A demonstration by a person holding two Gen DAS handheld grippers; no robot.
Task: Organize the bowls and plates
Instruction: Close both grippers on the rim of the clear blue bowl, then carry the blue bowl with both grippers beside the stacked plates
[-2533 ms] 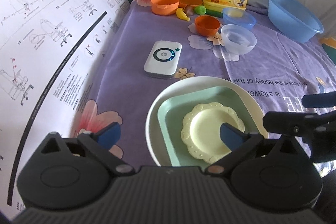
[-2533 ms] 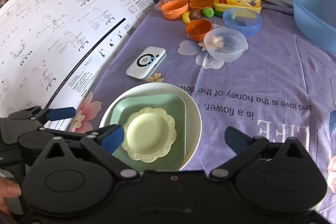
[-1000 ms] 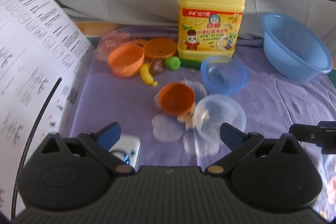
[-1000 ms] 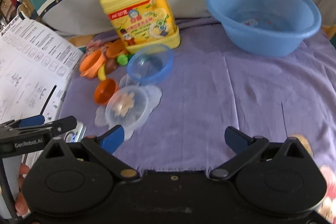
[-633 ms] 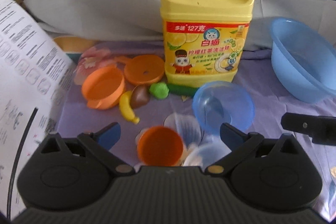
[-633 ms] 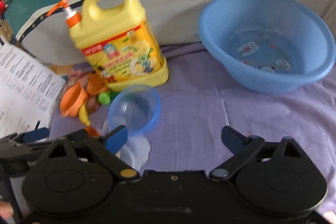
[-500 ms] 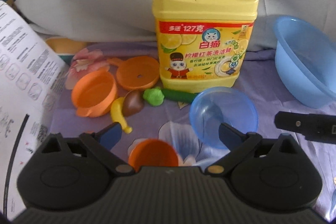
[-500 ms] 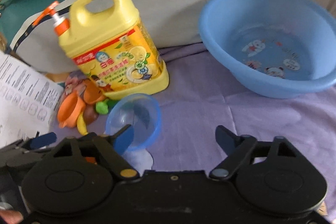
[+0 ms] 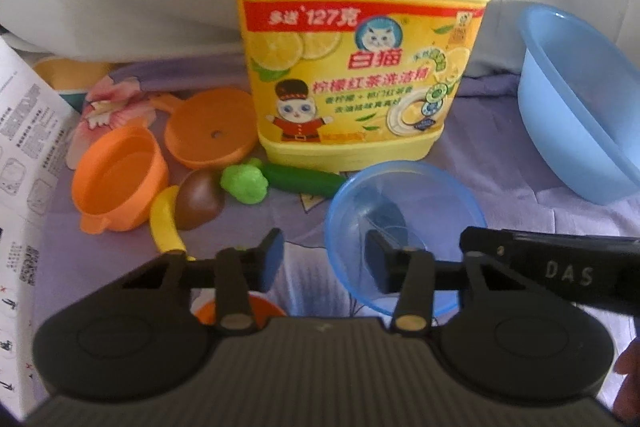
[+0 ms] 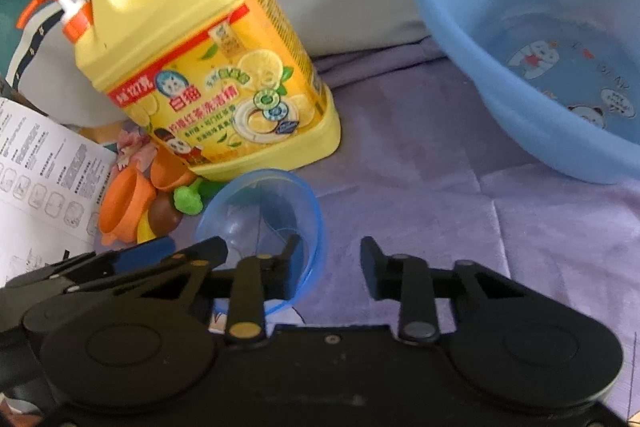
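Note:
A translucent blue bowl (image 9: pixel 416 203) stands on the purple cloth (image 10: pixel 420 195) in front of the yellow detergent jug (image 9: pixel 360 47). My left gripper (image 9: pixel 324 261) straddles its left wall, one finger inside and one outside. Its jaws are closing, and the pads are still clear of the plastic. My right gripper (image 10: pixel 330 261) straddles the bowl's (image 10: pixel 260 211) right wall in the same way, jaws also closing with a gap on each side. A small orange bowl (image 9: pixel 262 307) shows just under the left gripper. The right gripper's finger (image 9: pixel 552 259) crosses the left wrist view.
A large blue basin (image 10: pixel 540 47) sits at the right. Left of the bowl lie an orange toy pot (image 9: pixel 120 183), its lid (image 9: pixel 212 131), a toy banana (image 9: pixel 164 223), a brown toy (image 9: pixel 200 199) and green toy vegetables (image 9: pixel 244 183). A printed instruction sheet (image 9: pixel 24 187) borders the left.
Both grippers have left the stacked plates and travelled forward and down to the blue bowl. Their jaws have narrowed from wide apart and now stand on either side of its rim.

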